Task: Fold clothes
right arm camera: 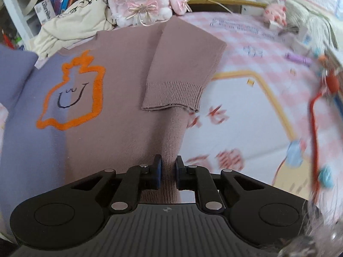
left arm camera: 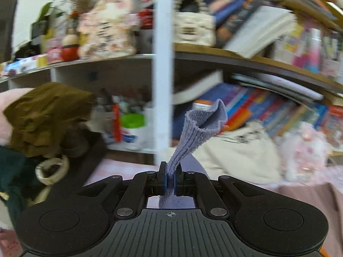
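While pointed at the bookshelf, left hand-held gripper clamps a lavender ribbed cuff: blue pads pinch it tight, open end flares upward past the fingertips, short tail pokes out below between the arms. Only in this view: blurred books, white upright post, olive-brown garment bunched at left, cream woven basket beneath it. Motion blur throughout, book titles unreadable.

Only in right wrist view: two-tone sweater spread flat on the pink checkered bed, lavender half to the left, mauve half to the right, orange outlined shape with a small drawn face across the seam. Mauve sleeve folded over the body, ribbed cuff end pointing toward camera. Right hand-held gripper closed on a mauve ribbed strip of the sweater running up between the fingers from under the folded sleeve; whether hem or edge, cannot tell. White bunny plush and cream drawstring bag sit just beyond the sweater's far edge. Right side smeared: red cord and blue blobs, not identifiable. Lower part of sweater hidden behind gripper body.
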A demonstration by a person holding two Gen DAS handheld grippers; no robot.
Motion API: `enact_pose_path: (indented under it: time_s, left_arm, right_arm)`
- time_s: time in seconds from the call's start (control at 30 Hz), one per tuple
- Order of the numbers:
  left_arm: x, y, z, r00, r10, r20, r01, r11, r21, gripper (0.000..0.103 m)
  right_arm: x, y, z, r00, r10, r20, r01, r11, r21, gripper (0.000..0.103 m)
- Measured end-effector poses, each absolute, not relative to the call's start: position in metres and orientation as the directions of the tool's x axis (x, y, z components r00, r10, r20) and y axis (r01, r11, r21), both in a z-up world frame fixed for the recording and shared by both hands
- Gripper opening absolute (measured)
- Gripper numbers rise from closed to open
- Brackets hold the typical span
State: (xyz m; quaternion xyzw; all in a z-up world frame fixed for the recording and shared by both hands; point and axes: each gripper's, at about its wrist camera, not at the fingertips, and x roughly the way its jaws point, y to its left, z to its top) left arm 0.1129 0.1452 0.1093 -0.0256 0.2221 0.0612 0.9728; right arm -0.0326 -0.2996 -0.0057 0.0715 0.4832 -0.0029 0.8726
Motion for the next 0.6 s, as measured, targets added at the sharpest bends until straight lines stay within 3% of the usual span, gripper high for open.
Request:
enact_pose_path:
  time_s: [0.3,0.4,0.43,0.47,0.53,0.6]
  left_arm:
    - [0.121,0.198,0.097,0.813,0.318,-0.488,-0.333,0.941,0.06,0.004]
    - [0.118,0.205,0.093,0.782,0.377,-0.496,-0.372,0.921,0.114,0.011]
    - [0.116,0.202,0.093,0.773,0.4,-0.492,-0.377,0.914,0.15,0.02]
    - [0.111,0.195,0.093,0.772,0.416,-0.48,-0.373,0.909,0.187,0.037]
    - [0.096,0.175,0.094,0.814,0.374,-0.445,-0.311,0.927,0.21,0.059]
    - [0.076,0.149,0.093,0.872,0.252,-0.42,-0.184,0.963,0.197,0.067]
  right_arm:
    - [-0.048,-0.244,-0.006,0.519,0.096,-0.849,0.009,0.993,0.118,0.012]
    - [-0.048,-0.243,-0.007,0.517,0.086,-0.852,0.012,0.994,0.108,0.012]
    - [-0.048,-0.243,-0.007,0.515,0.088,-0.853,0.014,0.994,0.111,0.012]
    - [-0.048,-0.244,-0.007,0.514,0.089,-0.853,0.016,0.993,0.114,0.012]
    - [-0.048,-0.242,-0.007,0.513,0.088,-0.854,0.008,0.994,0.108,0.012]
    - [-0.048,-0.241,-0.007,0.514,0.085,-0.853,-0.002,0.995,0.098,0.012]
